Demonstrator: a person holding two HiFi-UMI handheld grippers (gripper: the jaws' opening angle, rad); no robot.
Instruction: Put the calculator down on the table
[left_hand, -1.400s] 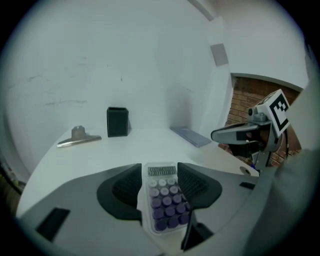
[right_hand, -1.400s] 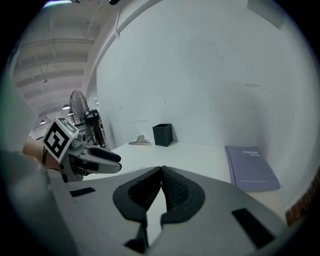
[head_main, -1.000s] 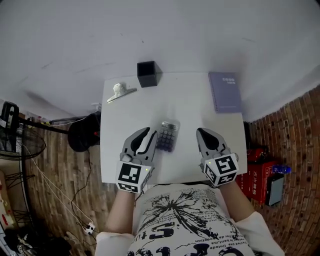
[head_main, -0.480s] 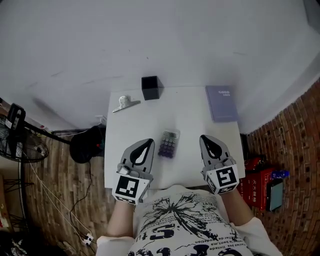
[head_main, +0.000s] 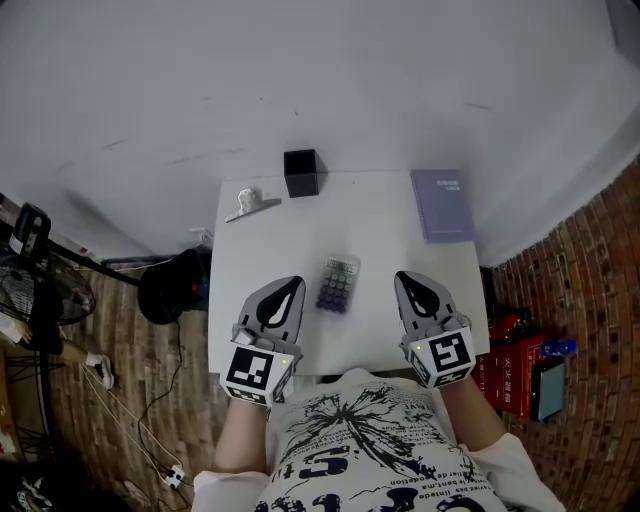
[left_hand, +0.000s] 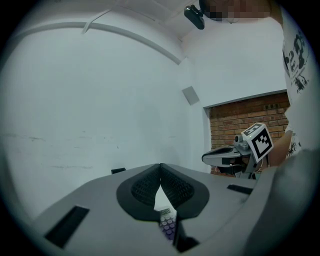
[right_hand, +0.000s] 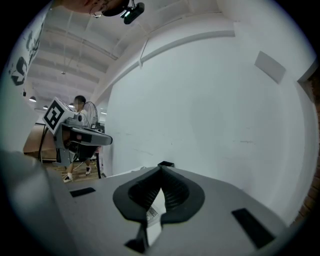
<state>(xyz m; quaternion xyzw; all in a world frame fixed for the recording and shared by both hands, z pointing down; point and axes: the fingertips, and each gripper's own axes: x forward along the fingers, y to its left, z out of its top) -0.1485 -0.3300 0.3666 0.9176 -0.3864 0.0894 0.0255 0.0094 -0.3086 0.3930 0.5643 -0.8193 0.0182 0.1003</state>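
The calculator (head_main: 338, 283), grey with purple keys, lies flat on the white table (head_main: 385, 250), near its middle. My left gripper (head_main: 291, 286) hovers just left of it, shut and empty, apart from it. Through the slit under the left gripper's (left_hand: 160, 165) closed tips, the calculator's keys (left_hand: 168, 225) show below. My right gripper (head_main: 406, 279) is to the calculator's right, also shut with nothing held. In the right gripper view its tips (right_hand: 161, 168) meet, and the left gripper (right_hand: 82, 134) shows across at the left.
A black open box (head_main: 301, 173) stands at the table's far edge, a metal clip (head_main: 250, 205) at the far left corner, a purple book (head_main: 444, 204) at the far right. Red boxes (head_main: 515, 365) sit on the floor at the right; cables and a fan (head_main: 35, 290) at the left.
The left gripper's jaws, open beside the calculator a second ago, have closed. Both grippers have drawn back toward the person and risen; the calculator stays on the table.
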